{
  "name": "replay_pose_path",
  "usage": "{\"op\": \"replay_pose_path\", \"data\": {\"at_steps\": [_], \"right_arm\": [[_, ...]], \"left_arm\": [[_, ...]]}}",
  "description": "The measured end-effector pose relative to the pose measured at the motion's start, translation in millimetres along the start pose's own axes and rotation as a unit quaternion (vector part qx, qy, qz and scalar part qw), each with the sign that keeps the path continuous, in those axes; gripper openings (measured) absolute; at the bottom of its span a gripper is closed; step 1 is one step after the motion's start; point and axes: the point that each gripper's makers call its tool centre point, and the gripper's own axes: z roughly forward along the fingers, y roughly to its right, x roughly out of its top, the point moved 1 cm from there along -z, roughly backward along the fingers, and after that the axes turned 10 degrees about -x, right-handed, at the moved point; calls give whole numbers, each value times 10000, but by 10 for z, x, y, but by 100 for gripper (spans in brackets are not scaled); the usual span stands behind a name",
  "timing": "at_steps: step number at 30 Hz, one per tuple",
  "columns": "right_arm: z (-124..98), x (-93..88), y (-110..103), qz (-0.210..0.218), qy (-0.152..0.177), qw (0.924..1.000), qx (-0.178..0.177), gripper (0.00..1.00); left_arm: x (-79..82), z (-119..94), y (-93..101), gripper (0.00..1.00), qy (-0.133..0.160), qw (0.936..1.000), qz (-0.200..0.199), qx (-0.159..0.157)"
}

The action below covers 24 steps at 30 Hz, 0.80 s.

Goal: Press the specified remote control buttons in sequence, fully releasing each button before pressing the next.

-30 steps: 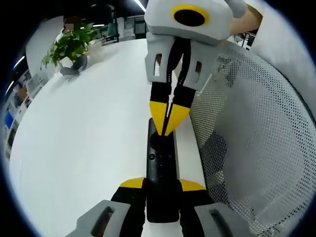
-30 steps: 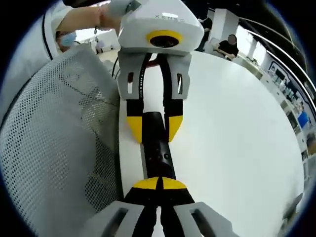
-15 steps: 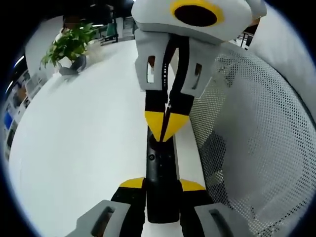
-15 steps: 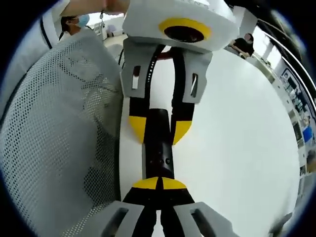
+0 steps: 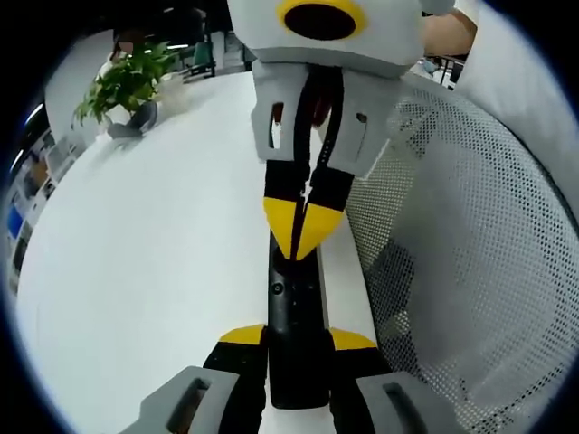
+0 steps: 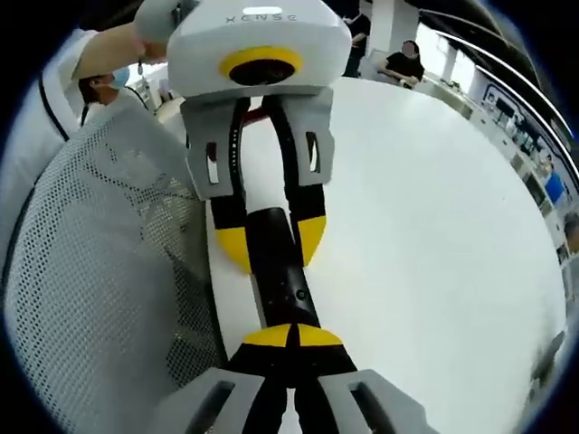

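**Two grippers on one remote**

The black remote [image 5: 296, 316] lies along the edge of the white table [image 5: 154, 253], right next to a white mesh chair back [image 5: 470, 253].

In the left gripper view, the left gripper [image 5: 297, 339] pinches the near end of the remote between its two yellow-tipped jaws. The right gripper [image 5: 303, 231] comes down from the top. Its jaws are pressed together into one yellow point, and that point sits on the far part of the remote. It looks like it is touching the top face there, but the spot is too small to be sure.

In the right gripper view, the right gripper [image 6: 291, 336] has its jaws tight together over the remote [image 6: 280, 271]. The left gripper [image 6: 270, 246] holds the other end, one jaw on each side.

A green plant [image 5: 127, 81] stands far off on the table.
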Motion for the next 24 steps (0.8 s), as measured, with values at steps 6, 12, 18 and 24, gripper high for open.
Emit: {"op": "replay_pose_path", "data": {"at_steps": [6,12,18,24], "right_arm": [[-21,7,-26,-404,134,9991,-47,0],[-9,89,-26,-445,295,9986,-56,0],[8,60,-25,-316,173,9993,4,0],[29,64,-44,-723,17,9971,-239,0]], "left_arm": [[5,5,4,24,13,10000,-5,54],[8,6,3,24,22,10000,-20,66],[7,2,0,24,55,10000,-29,47],[7,-1,-6,24,119,9999,-60,18]]}}
